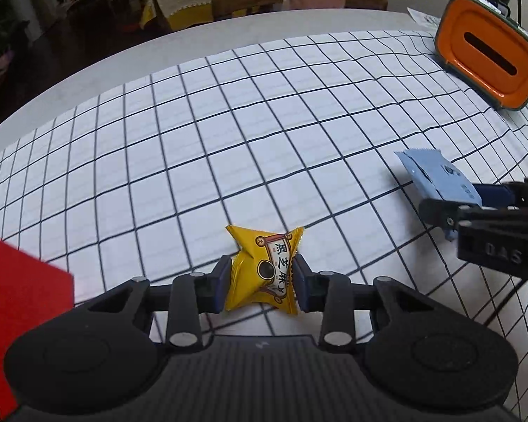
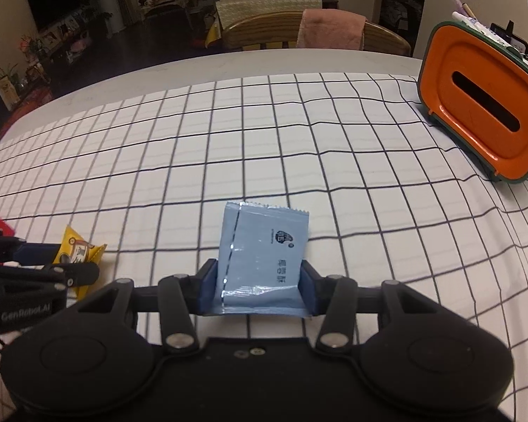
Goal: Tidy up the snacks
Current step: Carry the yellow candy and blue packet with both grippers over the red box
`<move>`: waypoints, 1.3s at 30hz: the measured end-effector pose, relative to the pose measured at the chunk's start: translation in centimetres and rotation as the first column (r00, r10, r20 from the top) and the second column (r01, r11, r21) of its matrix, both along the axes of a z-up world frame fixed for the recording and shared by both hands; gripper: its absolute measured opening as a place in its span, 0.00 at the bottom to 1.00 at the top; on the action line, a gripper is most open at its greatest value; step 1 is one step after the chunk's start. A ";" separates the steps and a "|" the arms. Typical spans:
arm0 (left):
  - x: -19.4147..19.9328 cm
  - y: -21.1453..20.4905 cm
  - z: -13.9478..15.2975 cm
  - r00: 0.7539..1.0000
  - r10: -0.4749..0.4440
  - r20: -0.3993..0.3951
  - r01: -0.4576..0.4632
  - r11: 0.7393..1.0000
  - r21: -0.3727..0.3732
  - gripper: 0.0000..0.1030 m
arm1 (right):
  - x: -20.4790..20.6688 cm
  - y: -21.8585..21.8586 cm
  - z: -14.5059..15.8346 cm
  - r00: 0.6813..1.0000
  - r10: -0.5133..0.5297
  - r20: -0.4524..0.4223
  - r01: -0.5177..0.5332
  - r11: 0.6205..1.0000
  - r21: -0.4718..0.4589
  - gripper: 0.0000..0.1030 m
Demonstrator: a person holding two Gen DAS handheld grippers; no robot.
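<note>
The left tool (image 1: 260, 283) is clenched on a crinkled yellow foil snack packet (image 1: 264, 269), which sits low in the centre of the left wrist view, above the white grid-patterned cloth surface (image 1: 193, 140). The right tool (image 2: 258, 290) grips a flat pale-blue snack sachet (image 2: 264, 260) by its near end, long axis pointing away. An orange box with a slotted lid (image 2: 482, 109) stands upper right, nearer the right tool; a red item (image 1: 14, 292) lies lower left, beside the left tool.
</note>
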State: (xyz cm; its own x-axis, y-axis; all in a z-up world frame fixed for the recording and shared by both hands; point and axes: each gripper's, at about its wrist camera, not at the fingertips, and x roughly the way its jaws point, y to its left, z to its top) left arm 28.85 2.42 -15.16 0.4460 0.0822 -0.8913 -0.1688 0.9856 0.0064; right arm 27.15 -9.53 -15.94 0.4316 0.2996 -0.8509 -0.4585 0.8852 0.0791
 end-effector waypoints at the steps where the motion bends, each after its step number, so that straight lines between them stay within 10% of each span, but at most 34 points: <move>1: -0.5 0.1 0.2 1.000 0.007 0.001 -0.007 1.000 -0.005 0.34 | -0.6 -0.1 0.3 1.000 0.006 -0.004 -0.006 1.000 0.008 0.46; 39: -20.9 10.4 13.3 0.962 0.211 0.172 -0.206 0.977 -0.047 0.34 | -18.2 9.5 12.9 0.956 0.266 0.123 -0.282 0.949 0.142 0.46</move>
